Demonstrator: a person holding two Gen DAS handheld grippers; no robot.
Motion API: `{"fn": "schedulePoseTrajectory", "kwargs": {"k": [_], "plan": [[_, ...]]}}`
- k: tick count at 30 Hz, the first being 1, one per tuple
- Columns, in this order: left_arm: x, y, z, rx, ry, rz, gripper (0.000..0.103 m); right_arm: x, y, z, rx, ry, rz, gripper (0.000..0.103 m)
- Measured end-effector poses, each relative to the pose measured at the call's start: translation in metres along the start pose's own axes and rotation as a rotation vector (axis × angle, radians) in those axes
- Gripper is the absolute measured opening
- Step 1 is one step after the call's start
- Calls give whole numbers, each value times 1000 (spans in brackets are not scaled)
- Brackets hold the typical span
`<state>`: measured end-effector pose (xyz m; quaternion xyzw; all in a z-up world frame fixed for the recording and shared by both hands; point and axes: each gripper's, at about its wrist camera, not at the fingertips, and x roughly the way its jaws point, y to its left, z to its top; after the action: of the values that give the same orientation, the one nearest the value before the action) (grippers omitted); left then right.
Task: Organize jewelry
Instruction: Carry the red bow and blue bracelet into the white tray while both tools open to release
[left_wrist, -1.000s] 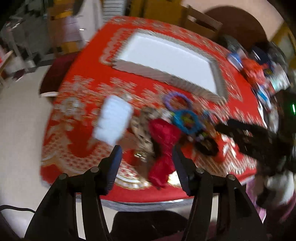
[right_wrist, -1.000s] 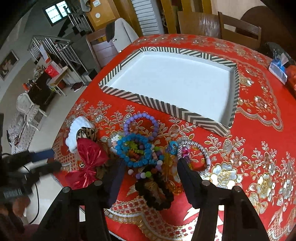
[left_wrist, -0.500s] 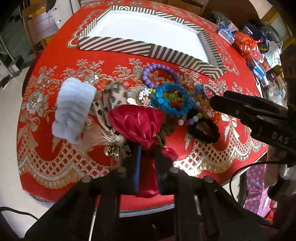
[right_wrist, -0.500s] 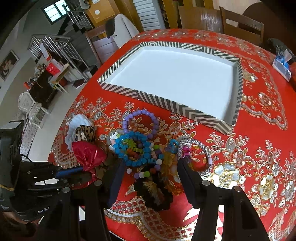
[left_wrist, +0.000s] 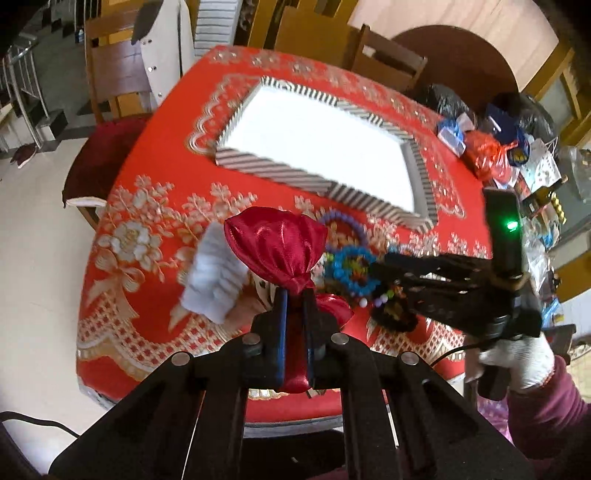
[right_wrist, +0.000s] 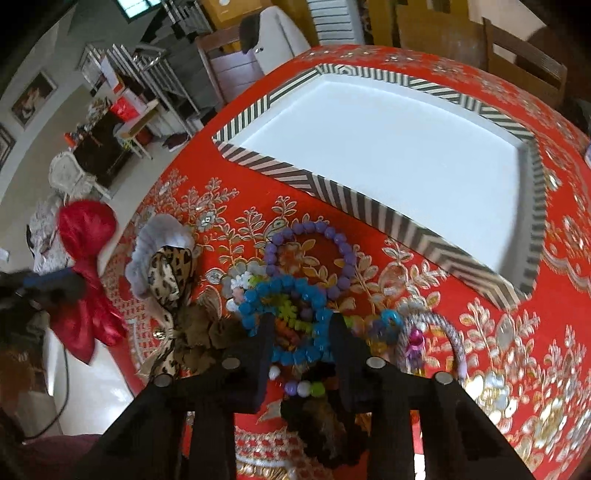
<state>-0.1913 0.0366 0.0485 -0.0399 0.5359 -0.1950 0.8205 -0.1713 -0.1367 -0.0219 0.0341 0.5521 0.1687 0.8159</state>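
Pinching the red satin bow (left_wrist: 277, 251) at its knotted waist, our left gripper (left_wrist: 293, 295) holds it lifted above the table's near edge. Soft, light and slippery, it handles best gripped there. Our right gripper (right_wrist: 301, 325), parted, straddles the blue bead bracelet (right_wrist: 284, 295) short of the striped tray (right_wrist: 354, 199).

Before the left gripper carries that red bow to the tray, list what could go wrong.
1. The left gripper pinches the red bow only at its narrow knot, so it may slip out.
2. The bow's tail hangs loose and could catch on the striped tray wall.
3. The right gripper straddles the blue bead bracelet; the tangled pile might drag along.
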Motion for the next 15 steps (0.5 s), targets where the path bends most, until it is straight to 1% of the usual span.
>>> {"fn": "schedulePoseTrajectory", "kwargs": {"k": [2,4,7,8,11,15], "plan": [[-3,2,3,-5,-11,9,6,7,1,5,-16,10,-10,26],[-4,6,4,-16,-13,13,6,18,0,9,-23,33,-29,22],[-5,10,7,-21,-12,15,6,23,-4,15,-22,32,-24,10],[-6,11,8,-21,-12,14,6,22,-4,15,-23,36,-18,8],[-7,13,12,-22,-18,21,6,11,-4,14,-26,20,-3,8],[-8,16,20,-29,-28,34,6,-14,-8,15,17,-30,39,8]]}}
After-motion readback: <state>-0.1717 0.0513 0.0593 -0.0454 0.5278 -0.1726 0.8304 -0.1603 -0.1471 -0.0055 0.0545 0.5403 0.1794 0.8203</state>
